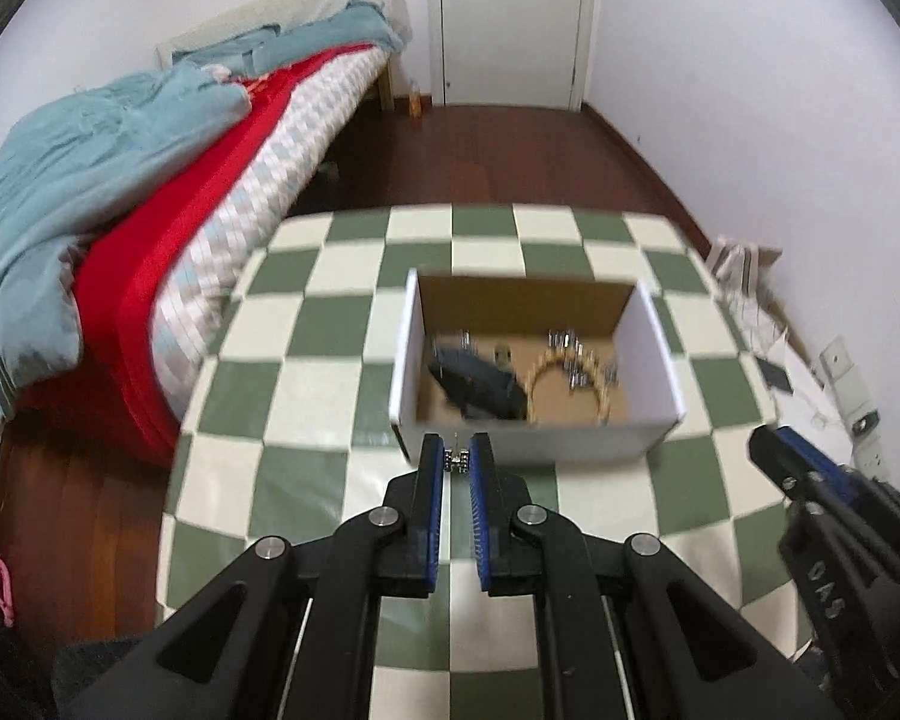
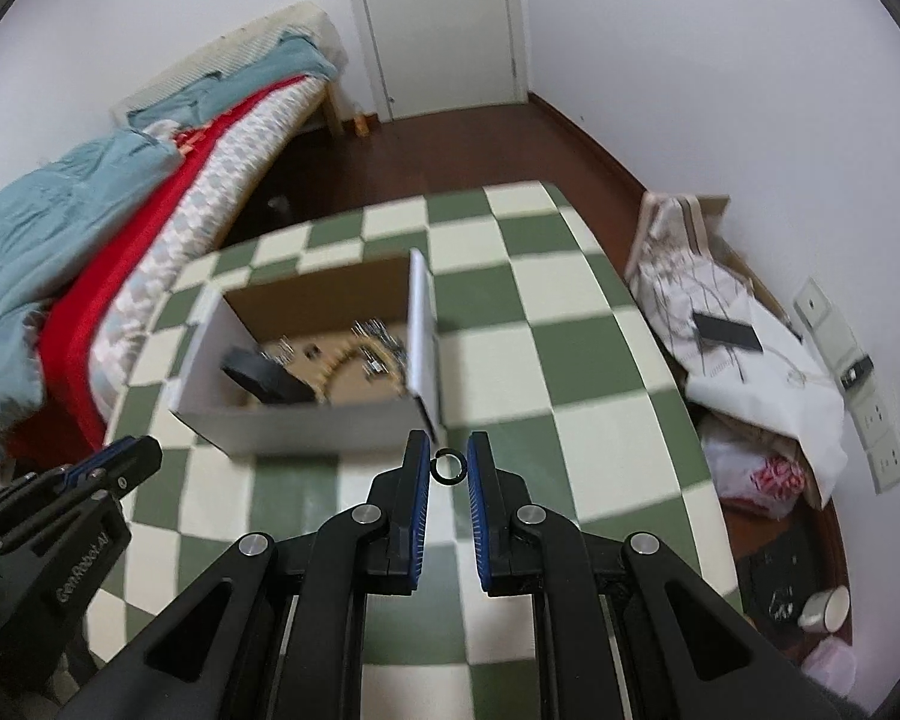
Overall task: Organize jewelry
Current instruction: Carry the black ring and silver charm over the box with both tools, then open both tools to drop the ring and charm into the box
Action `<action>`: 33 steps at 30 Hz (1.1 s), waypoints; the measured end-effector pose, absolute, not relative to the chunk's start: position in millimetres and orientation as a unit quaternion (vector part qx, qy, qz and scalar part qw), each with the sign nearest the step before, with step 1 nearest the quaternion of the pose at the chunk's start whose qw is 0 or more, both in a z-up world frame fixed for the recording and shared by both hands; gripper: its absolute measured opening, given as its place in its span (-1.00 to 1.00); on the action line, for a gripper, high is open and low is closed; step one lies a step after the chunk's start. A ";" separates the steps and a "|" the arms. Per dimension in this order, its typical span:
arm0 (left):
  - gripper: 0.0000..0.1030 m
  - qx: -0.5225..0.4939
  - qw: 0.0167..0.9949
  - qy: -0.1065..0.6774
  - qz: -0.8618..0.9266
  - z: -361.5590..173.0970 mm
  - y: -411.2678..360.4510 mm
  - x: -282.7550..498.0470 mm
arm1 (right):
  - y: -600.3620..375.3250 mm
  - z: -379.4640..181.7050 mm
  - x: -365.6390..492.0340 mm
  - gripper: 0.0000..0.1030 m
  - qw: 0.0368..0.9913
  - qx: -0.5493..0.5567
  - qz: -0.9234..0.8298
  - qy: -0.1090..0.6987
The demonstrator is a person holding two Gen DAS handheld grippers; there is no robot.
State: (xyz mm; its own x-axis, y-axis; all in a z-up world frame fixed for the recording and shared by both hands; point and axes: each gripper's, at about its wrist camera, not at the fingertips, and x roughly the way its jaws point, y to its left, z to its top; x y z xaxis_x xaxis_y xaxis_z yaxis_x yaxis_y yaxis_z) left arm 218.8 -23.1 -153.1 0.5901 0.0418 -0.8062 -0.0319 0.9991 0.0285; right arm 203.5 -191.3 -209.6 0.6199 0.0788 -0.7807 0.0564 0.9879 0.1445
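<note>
Left claw (image 1: 456, 461) clenched on silver trinket (image 1: 456, 459), right claw (image 2: 448, 467) on black ring (image 2: 448, 466), white box (image 1: 534, 435) ahead.

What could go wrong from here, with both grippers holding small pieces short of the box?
1. The right gripper pinches a small dark ring only at its fingertips; it might slip out onto the checked cloth.
2. The left gripper holds a tiny silver piece just as marginally, short of the white box.
3. The two grippers are close together; they could collide over the box's opening.
</note>
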 end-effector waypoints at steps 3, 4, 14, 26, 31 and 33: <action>-0.88 0.004 0.898 0.440 0.021 -139.7 -18.8 230.0 | -183.9 -193.7 215.6 -0.74 0.903 0.076 0.017 0.424; -0.88 0.002 0.899 0.437 0.021 -134.7 -16.1 237.3 | -181.2 -188.7 220.6 -0.74 0.904 0.074 0.021 0.420; -0.88 0.013 0.884 0.465 0.039 -147.9 5.2 305.2 | -153.2 -176.7 286.1 -0.74 0.906 0.043 0.048 0.418; -0.88 -0.007 0.862 0.506 0.020 -172.8 14.7 347.8 | -138.3 -220.9 342.1 -0.74 0.882 0.030 0.071 0.465; -0.85 -0.049 0.845 0.533 -0.016 -181.3 14.9 356.4 | -138.8 -227.9 351.1 -0.74 0.874 0.037 0.087 0.477; -0.84 -0.060 0.838 0.541 -0.021 -182.6 14.4 357.7 | -138.5 -229.6 352.8 -0.73 0.870 0.038 0.094 0.482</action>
